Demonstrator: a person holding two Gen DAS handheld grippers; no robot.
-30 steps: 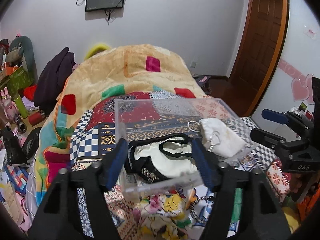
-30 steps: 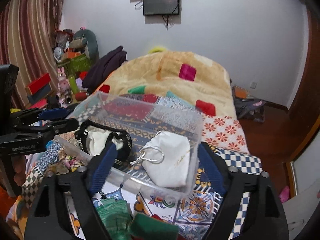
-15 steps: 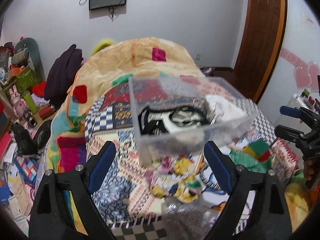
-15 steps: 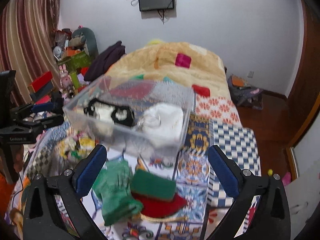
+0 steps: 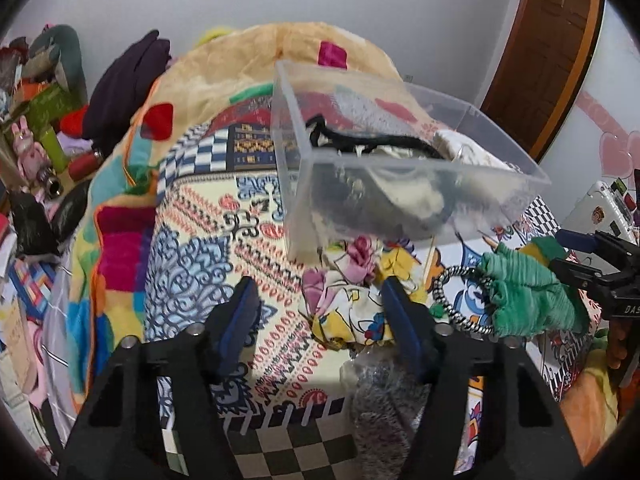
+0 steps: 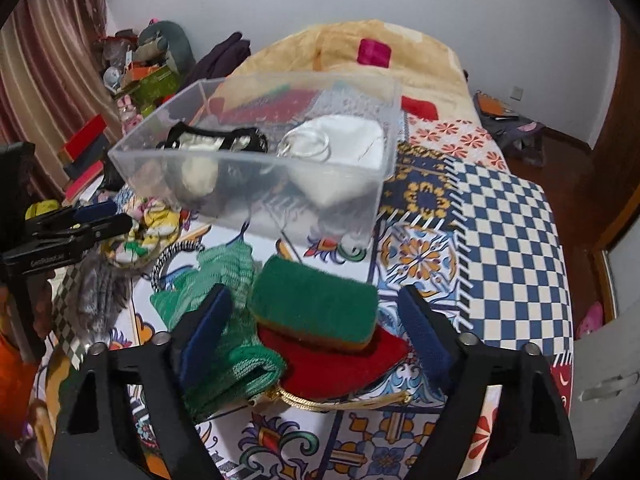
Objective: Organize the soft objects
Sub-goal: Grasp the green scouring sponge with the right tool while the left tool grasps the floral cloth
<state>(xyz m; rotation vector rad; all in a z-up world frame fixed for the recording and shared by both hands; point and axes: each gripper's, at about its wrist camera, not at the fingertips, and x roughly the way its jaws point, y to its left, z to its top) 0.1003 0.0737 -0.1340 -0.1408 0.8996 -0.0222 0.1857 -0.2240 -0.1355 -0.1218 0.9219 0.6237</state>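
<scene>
A clear plastic bin [image 5: 404,168] [image 6: 256,184] stands on the patterned bed cover and holds a black-trimmed cream item [image 6: 208,146] and a white pouch [image 6: 344,140]. My left gripper [image 5: 316,312] is open, low over the cover, with a floral cloth [image 5: 352,300] just ahead between its fingers. My right gripper [image 6: 316,320] is open around a green sponge [image 6: 316,304] lying on a red pouch [image 6: 340,364]. A green knitted cloth [image 6: 224,300] [image 5: 532,296] lies beside its left finger.
A black-and-white cord [image 5: 460,304] and a grey fuzzy item [image 5: 384,400] lie near the floral cloth. A blanket [image 5: 280,52] covers the bed's far end. Clutter [image 6: 140,68] stands by the left wall. A door [image 5: 552,40] is at the right.
Both grippers let go of the bin, pulled back toward me and dropped low. The bin now stands on the cover farther ahead, and the loose soft items have come into view.
</scene>
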